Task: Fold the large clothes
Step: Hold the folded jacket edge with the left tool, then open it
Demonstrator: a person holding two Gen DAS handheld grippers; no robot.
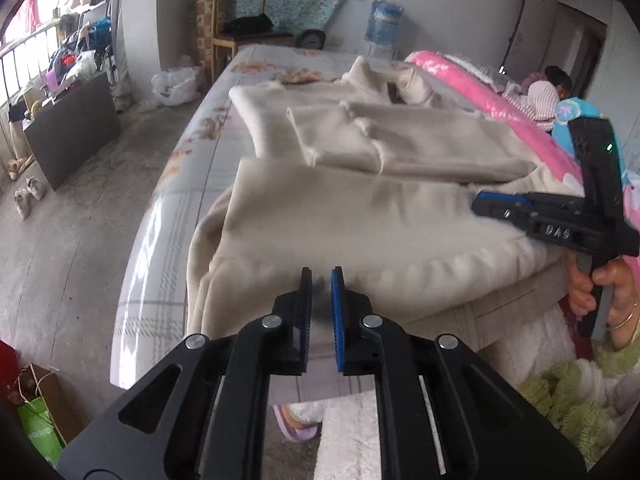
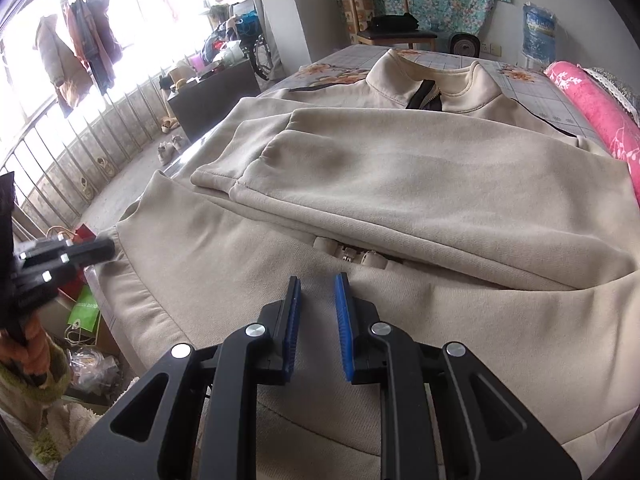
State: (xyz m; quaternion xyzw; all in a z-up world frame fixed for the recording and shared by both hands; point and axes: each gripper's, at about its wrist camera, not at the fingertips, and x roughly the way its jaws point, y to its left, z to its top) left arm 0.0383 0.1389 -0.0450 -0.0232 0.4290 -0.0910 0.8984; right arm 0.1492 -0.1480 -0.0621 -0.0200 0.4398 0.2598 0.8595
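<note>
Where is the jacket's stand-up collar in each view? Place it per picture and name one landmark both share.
Left wrist view: the collar sits small and far, above centre, at the far end of the beige jacket.
Right wrist view: the collar is upper centre-right, beside the dark zipper.
Shared landmark: the blue water bottle by the back wall, beyond the bed.

Before my right gripper (image 2: 317,280) the jacket (image 2: 400,184) lies on the bed (image 2: 536,88), its sleeves (image 2: 360,160) folded across it, collar (image 2: 436,80) at the far end. My left gripper (image 2: 96,250) is left, at the hem.
</note>
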